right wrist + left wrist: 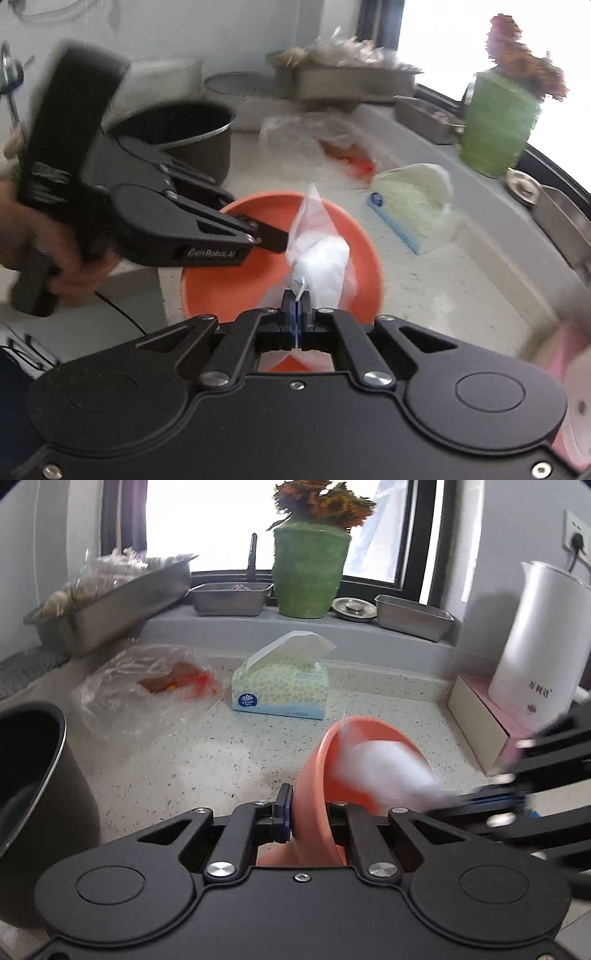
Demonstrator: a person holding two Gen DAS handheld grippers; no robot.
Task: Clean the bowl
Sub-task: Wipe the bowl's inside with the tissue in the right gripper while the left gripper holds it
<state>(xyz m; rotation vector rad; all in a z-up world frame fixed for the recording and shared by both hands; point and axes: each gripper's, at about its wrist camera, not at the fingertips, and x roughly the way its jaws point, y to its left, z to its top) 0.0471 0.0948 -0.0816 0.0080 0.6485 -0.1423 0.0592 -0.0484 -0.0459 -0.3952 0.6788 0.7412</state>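
Right claw [296, 301] pinches a soft white tissue [325, 262] inside the orange bowl [218, 288]. Left claw [308, 810] pinches the bowl's rim, tipping it above the desk [207, 746]. It looks light, stiff and slippery, so the rim is best to hold.

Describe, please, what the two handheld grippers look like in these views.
Both are matte black. The left gripper has a pistol-style handle, angular cut-out linkage arms with silver screws, and pale "GenRobot.AI" lettering on its side. The right gripper shows round pivot housings, silver bolts and blue finger pads. No sleeve or cable is clearly visible.
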